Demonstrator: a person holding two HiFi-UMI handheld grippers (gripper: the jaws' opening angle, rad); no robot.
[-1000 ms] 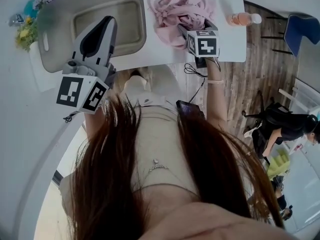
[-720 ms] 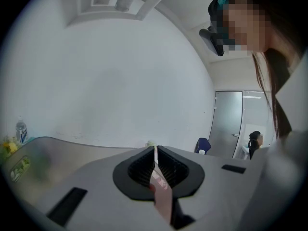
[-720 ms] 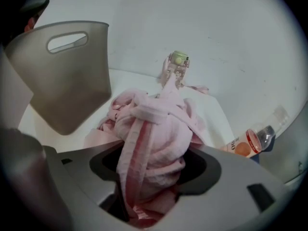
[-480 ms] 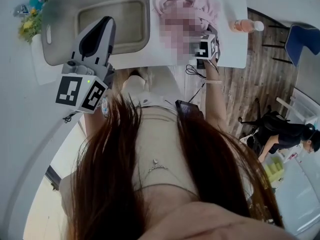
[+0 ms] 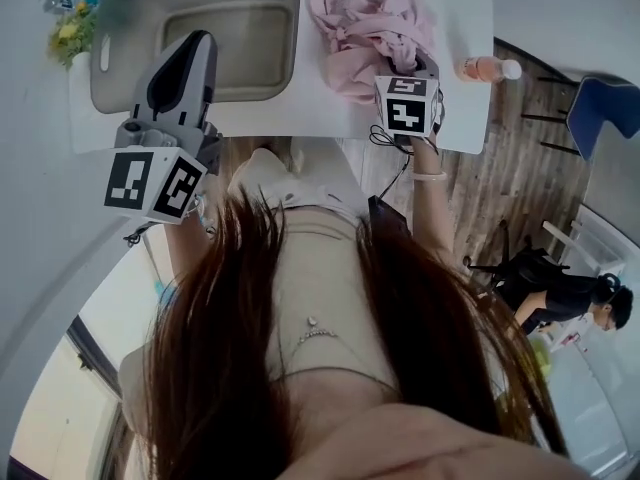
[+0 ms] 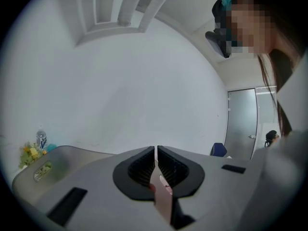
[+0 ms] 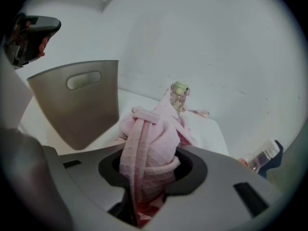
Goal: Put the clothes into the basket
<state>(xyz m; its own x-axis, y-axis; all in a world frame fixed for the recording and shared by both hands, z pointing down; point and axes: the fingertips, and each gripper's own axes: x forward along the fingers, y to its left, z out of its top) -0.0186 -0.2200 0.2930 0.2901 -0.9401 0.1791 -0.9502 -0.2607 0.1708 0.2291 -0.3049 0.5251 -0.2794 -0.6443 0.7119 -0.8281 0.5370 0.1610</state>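
Note:
A pile of pink clothes [image 5: 365, 23] lies on the white table [image 5: 465, 8], to the right of the grey-beige basket [image 5: 130, 78]. My right gripper [image 5: 404, 68] is at the pile's near edge. Its jaws are closing, and a bunched fold of the pink clothes [image 7: 149, 134] fills the gap between them. The right gripper [image 7: 149, 160] is pressed on that fold, with the basket [image 7: 82, 105] standing to its left. My left gripper [image 5: 193, 40] hangs over the basket's near side, shut and with nothing in it. In its own view the left gripper [image 6: 156, 150] points at a white wall.
A bottle with an orange drink [image 5: 487, 67] lies at the table's right edge, and a green-capped bottle [image 7: 179, 95] stands behind the pile. Flowers [image 5: 70, 33] sit left of the basket. A blue chair [image 5: 610, 108] and a person [image 5: 565, 298] are off to the right.
The right gripper has settled into the near edge of the pink pile and gathered a fold. The left gripper stays over the basket.

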